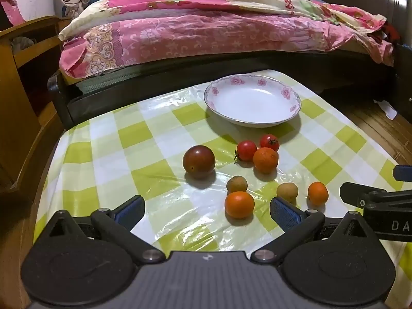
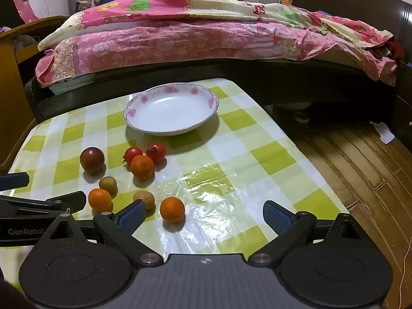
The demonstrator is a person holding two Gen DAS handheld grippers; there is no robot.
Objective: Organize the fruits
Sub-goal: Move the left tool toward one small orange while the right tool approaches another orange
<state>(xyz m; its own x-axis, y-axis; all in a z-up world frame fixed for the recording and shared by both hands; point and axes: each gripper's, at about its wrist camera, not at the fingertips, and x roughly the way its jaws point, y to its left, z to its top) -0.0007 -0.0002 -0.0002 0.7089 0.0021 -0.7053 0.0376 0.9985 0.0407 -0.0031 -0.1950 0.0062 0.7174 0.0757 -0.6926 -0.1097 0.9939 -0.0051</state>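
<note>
A white plate with pink flowers [image 1: 292, 108] [image 2: 134, 113] stands empty at the far side of the checked table. Nearer lie a dark plum [image 1: 198, 162] [image 2: 92, 159], two red tomatoes [image 1: 246, 150] [image 2: 156, 152], three small oranges [image 1: 265, 160] [image 1: 239, 204] [image 1: 318, 193] [image 2: 172, 209] and two brownish longans [image 1: 236, 184] [image 1: 287, 191] [image 2: 144, 198]. My left gripper [image 1: 207, 212] is open and empty, just short of the nearest orange. My right gripper [image 2: 202, 215] is open and empty, with an orange just inside its left finger [image 2: 131, 217].
The table has a green and white plastic cloth [image 2: 231, 154]. A bed with pink bedding [image 1: 206, 33] runs along behind it. A wooden cabinet [image 1: 23, 77] stands at the left; wooden floor [image 2: 360, 167] lies at the right. Each gripper shows at the edge of the other's view [image 1: 378, 200] [image 2: 38, 203].
</note>
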